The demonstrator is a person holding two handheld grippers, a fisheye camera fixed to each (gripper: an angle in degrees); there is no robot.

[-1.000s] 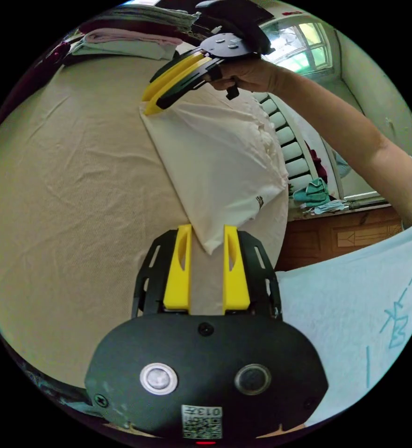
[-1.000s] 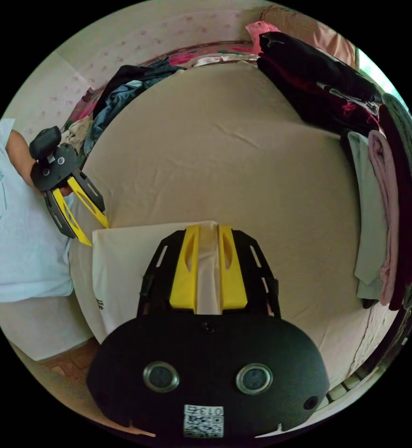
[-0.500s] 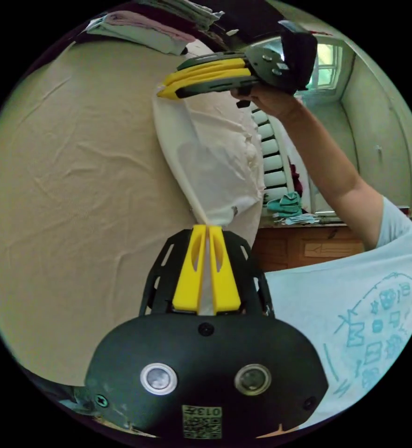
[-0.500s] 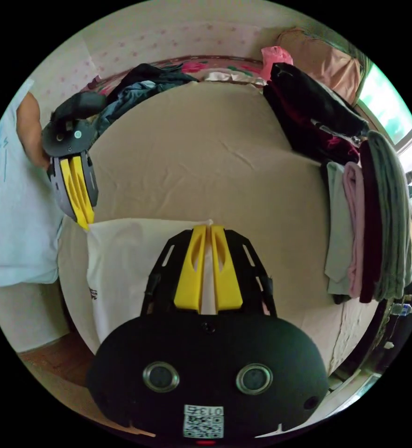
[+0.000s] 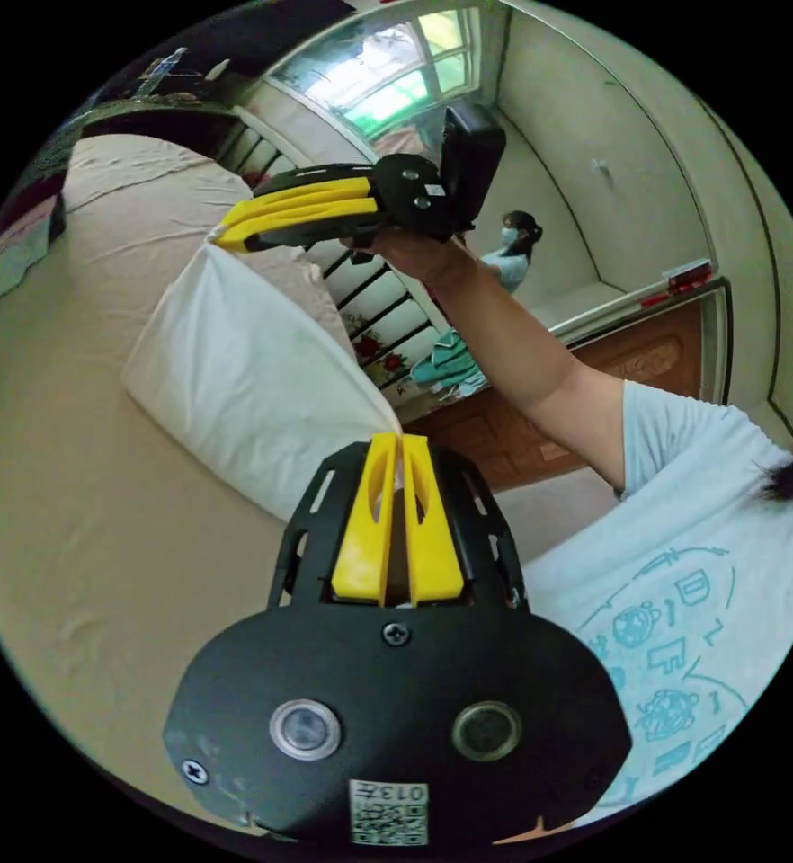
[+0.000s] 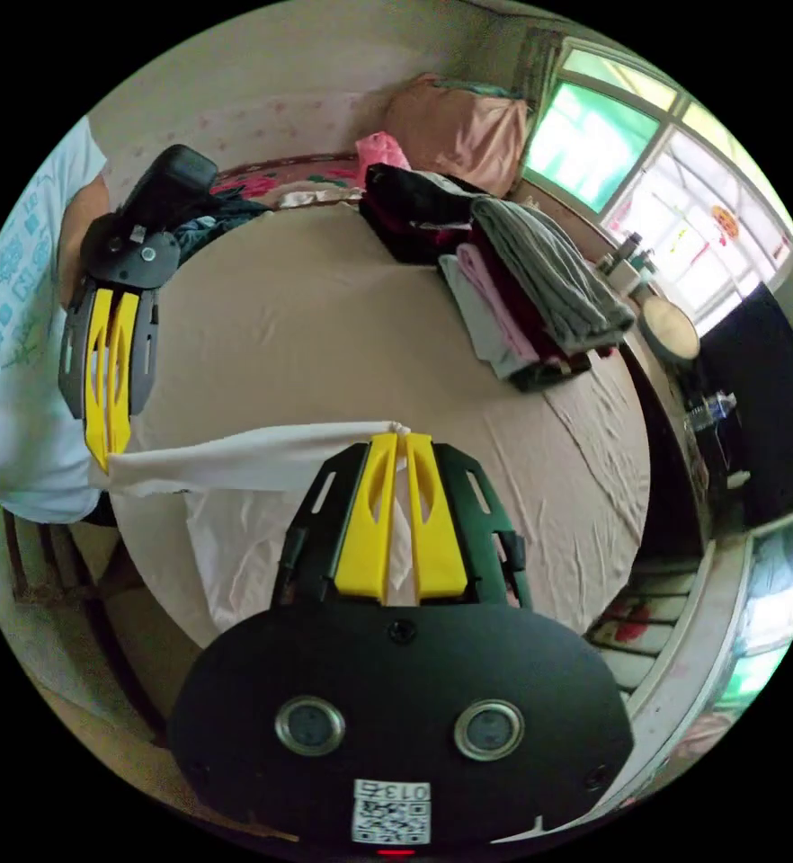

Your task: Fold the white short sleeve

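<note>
- The left gripper is clenching 1 corner of the white short sleeve, with both jaws pressing on it.
- The right gripper is pinching the other corner, at 11 o'clock in the left gripper view.
- The garment is hanging folded and smooth between the 2 grippers, above the beige bed.

I see a bed w/ a tan sheet, creased. A clothes stack sits on it near the window, which is bright w/ daylight. A pillow leans at the wall, pale w/ small pink dots. In the left gripper view: white footboard, wood cabinet beside it, plain pale walls, another person in the bkgd by a second window.
</note>
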